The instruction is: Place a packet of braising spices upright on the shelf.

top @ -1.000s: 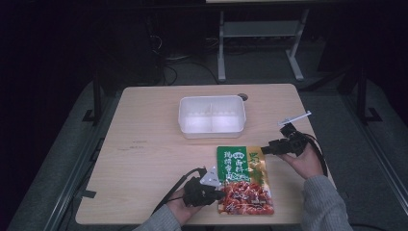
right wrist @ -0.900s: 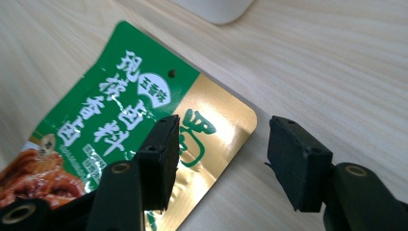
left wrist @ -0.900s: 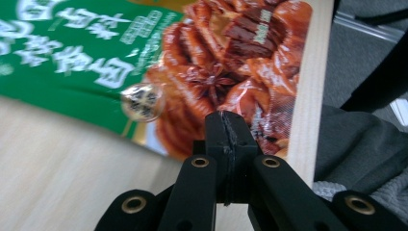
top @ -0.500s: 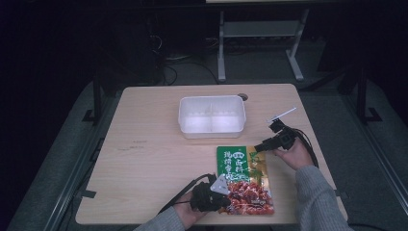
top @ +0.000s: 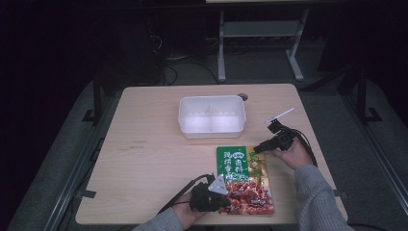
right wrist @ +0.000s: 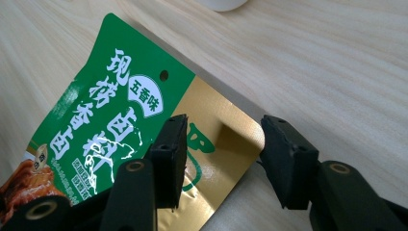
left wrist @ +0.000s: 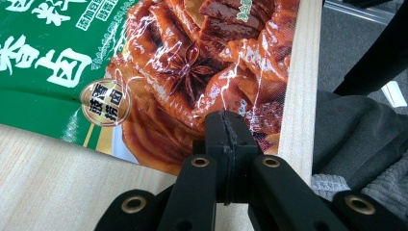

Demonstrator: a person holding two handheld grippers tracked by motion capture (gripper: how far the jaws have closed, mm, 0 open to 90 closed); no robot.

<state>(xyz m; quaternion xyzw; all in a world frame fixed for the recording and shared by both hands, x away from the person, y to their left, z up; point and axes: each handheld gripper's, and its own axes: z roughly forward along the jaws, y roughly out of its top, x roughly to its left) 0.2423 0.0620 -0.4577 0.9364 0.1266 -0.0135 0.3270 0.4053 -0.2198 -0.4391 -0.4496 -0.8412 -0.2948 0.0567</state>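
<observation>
A food pouch (top: 243,178), green at the top with red meat pictured below, lies flat near the table's front edge. My left gripper (top: 224,197) is shut, and its tips rest on the meat picture at the pouch's lower left (left wrist: 183,72). In the left gripper view the joined jaws of that gripper (left wrist: 226,126) lie over the pouch's face, not around its edge. My right gripper (top: 256,148) is at the pouch's top right. There its jaws (right wrist: 223,137) have just been closing astride the gold corner (right wrist: 226,130), with gaps still on both sides.
A white, divided plastic container (top: 211,99) stands empty behind the pouch, mid-table. The wooden table (top: 144,159) has bare room to the left. The front edge (left wrist: 293,96) runs close beside the pouch's bottom. Both forearms come in from the front.
My right gripper has moved left and down to the pouch's top right corner. Its jaws have narrowed. The left gripper has hardly moved.
</observation>
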